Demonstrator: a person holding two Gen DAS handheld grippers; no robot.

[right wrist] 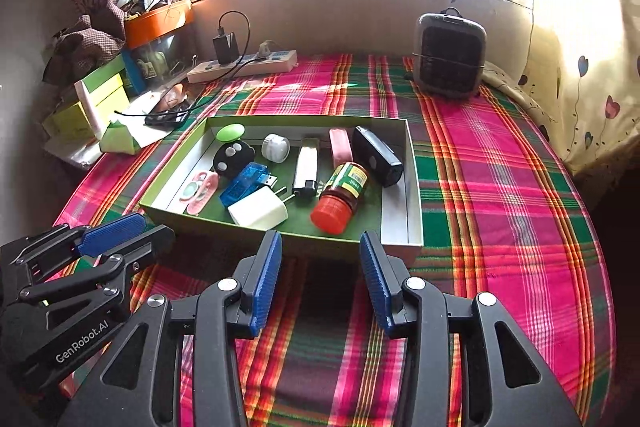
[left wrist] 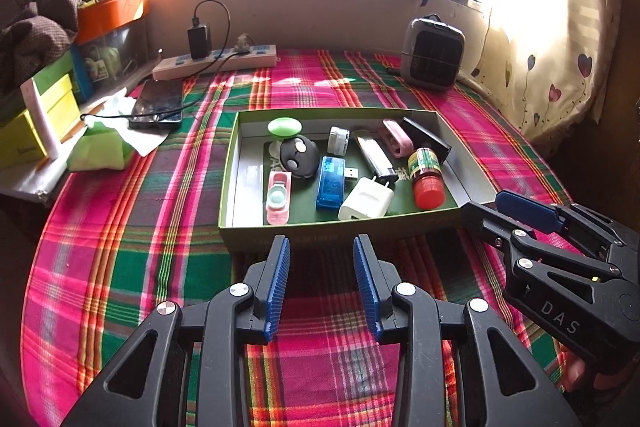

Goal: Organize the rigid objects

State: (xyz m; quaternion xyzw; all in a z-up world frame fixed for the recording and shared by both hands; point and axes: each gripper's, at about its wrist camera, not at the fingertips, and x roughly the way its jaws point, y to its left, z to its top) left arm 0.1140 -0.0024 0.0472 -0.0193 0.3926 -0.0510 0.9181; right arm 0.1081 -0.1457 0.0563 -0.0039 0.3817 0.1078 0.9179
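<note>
Left gripper hangs with its jaws spread apart and nothing between them, just plaid blanket showing through the gap. Right gripper is the same story, jaws wide and bare, parked just short of the box's near wall. From the left wrist view the right gripper sits out at 3 o'clock; from the right wrist view the left one lies at 9 o'clock.

Straight ahead at 12 o'clock from both sets of jaws sits the green box, open-topped, flat on the blanket. Everything rigid is inside it: a white charger plug near the front wall, a blue USB stick beside it at 9 o'clock, a pink case further that way. At 3 o'clock of the plug, a red-capped bottle on its side. Behind them a black round remote, a green oval piece, a small white jar, a white lighter, a pink clip and a black bar in the far corner.

Beyond the box, a power strip at 11 o'clock and a small heater at 1 o'clock
</note>
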